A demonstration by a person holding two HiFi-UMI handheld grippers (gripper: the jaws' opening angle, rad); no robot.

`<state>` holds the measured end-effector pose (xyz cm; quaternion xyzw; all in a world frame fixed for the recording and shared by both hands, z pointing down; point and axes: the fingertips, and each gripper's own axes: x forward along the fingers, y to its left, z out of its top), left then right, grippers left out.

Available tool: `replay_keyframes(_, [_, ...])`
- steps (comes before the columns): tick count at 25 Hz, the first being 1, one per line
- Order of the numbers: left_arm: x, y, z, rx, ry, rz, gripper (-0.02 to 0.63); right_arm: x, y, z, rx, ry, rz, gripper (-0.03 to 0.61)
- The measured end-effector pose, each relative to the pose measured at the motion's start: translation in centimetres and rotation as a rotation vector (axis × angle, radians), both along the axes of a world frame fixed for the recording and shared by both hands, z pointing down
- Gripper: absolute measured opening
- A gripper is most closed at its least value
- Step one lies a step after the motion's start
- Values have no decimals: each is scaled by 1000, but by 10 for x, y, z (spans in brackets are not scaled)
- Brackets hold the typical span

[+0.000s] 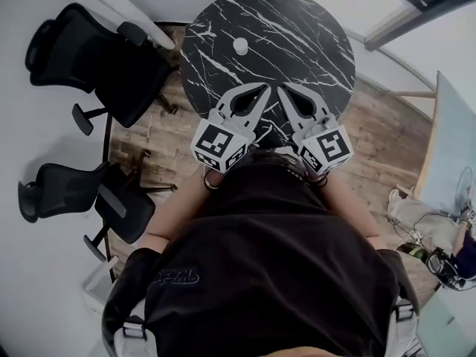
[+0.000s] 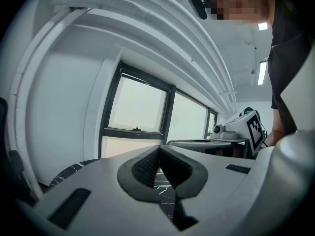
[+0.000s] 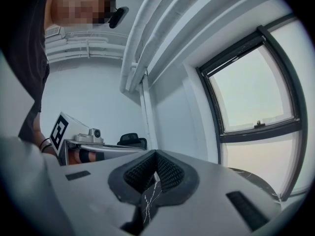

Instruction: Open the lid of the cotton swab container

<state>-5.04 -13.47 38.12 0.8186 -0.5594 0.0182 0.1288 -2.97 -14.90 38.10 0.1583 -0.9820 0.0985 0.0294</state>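
Currently both grippers sit over the table's near edge. The left gripper and right gripper each have jaws fully closed, holding nothing. The container, small, white and round, stands toward the table's far side. This is likely the approach step. Next move: reach across and open the jaws.

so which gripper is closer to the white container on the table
Left, by a little. In the head view the left gripper ends below and slightly right of the white container; the right gripper ends further right. Neither touches it.
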Motion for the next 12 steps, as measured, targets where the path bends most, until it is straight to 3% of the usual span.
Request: replay_keyframes(12, [-7, -21, 13, -23, 12, 22, 14, -5, -19, 14, -32, 4, 18, 23])
